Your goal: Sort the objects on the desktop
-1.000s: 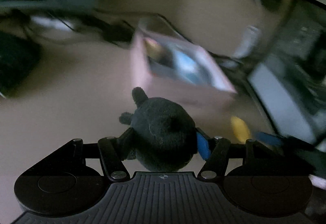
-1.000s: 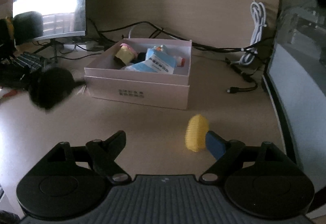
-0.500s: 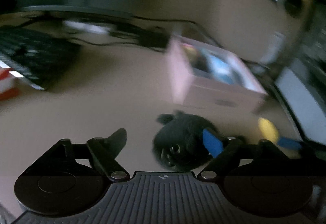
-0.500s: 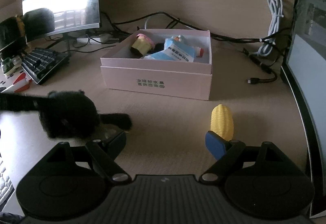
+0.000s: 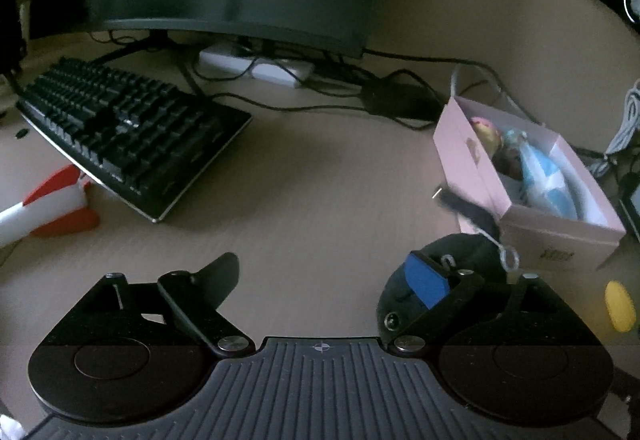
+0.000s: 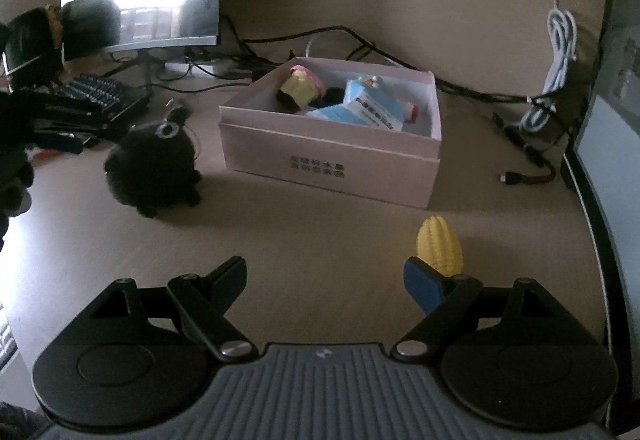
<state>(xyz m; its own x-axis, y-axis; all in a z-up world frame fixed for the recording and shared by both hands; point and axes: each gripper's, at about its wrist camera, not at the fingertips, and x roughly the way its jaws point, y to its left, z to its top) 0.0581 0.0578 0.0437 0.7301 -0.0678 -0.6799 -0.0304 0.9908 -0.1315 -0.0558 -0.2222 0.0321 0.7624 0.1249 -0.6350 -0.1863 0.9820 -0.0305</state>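
A: Where's the black plush toy (image 6: 154,170)?
B: On the desk (image 6: 320,232), just left of the pink box (image 6: 332,160), outside it. Box already holds a cupcake toy (image 6: 302,88) and a blue carton (image 6: 374,110).

A: Left gripper (image 5: 332,276)?
B: Jaws opening wide, nothing between them. In the left wrist view the plush sits off to the right, behind the blue pad (image 5: 424,280); contact can't be told.

A: Right gripper (image 6: 332,278)?
B: Jaws opening too, empty. The yellow corn toy (image 6: 440,246) lies just past the right finger, outside the gap.

A: How will the plush handle?
B: Looks soft, light, squashy, probably won't slip or break. Best pinch the round body across the middle, not the ear or the thin wire glasses (image 6: 168,130). It'll compress, so a deep close seems needed.

A: The corn?
B: Looks stiff, ribbed, likely rolls. Take it across the middle.

A: Room?
B: Bare desk in the near middle. Keyboard (image 5: 128,128) far left, a red and white rocket toy (image 5: 44,206) near left, cables (image 6: 524,156) far right. Box walls stand up, so anything has to clear the rim. Monitor edge (image 6: 588,200) crowds the right side.
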